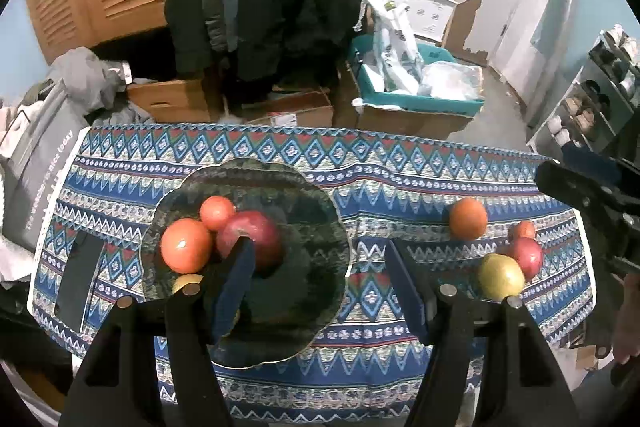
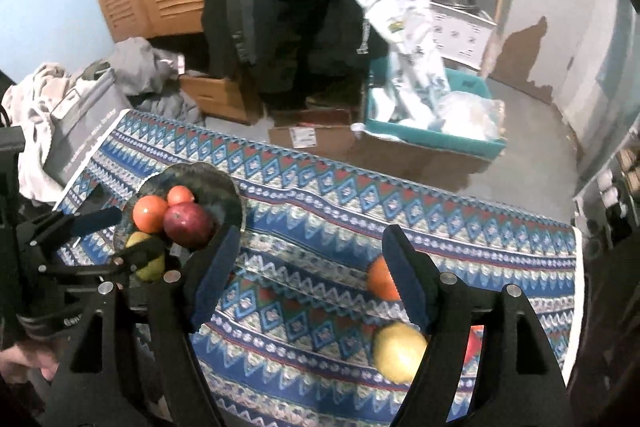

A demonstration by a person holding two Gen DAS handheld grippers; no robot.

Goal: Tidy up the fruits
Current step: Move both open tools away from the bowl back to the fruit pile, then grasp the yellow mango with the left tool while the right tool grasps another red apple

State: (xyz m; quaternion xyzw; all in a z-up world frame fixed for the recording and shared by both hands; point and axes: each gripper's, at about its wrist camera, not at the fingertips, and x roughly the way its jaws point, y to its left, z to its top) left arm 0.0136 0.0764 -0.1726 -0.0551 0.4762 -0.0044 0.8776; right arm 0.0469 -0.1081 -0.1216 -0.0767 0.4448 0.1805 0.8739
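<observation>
A dark glass plate (image 1: pixel 320 211) on the patterned cloth holds two oranges (image 1: pixel 186 245), a red apple (image 1: pixel 256 237) and a half-hidden yellow fruit (image 1: pixel 186 283). My left gripper (image 1: pixel 320 275) hangs open above the plate with nothing between its pads. To the right on the cloth lie an orange (image 1: pixel 468 219), a small reddish fruit (image 1: pixel 524 229), a red apple (image 1: pixel 528 257) and a yellow-green apple (image 1: pixel 502 277). My right gripper (image 2: pixel 310 267) is open and empty over the cloth, with the orange (image 2: pixel 378 279) and yellow-green apple (image 2: pixel 400 351) beside its right finger.
A dark flat rectangle (image 1: pixel 80 267) lies on the cloth left of the plate. The table's far edge (image 1: pixel 320 129) drops to cardboard boxes (image 1: pixel 288 111) and a teal bin (image 1: pixel 420 99) on the floor. A grey bag (image 1: pixel 36 163) sits at the left end.
</observation>
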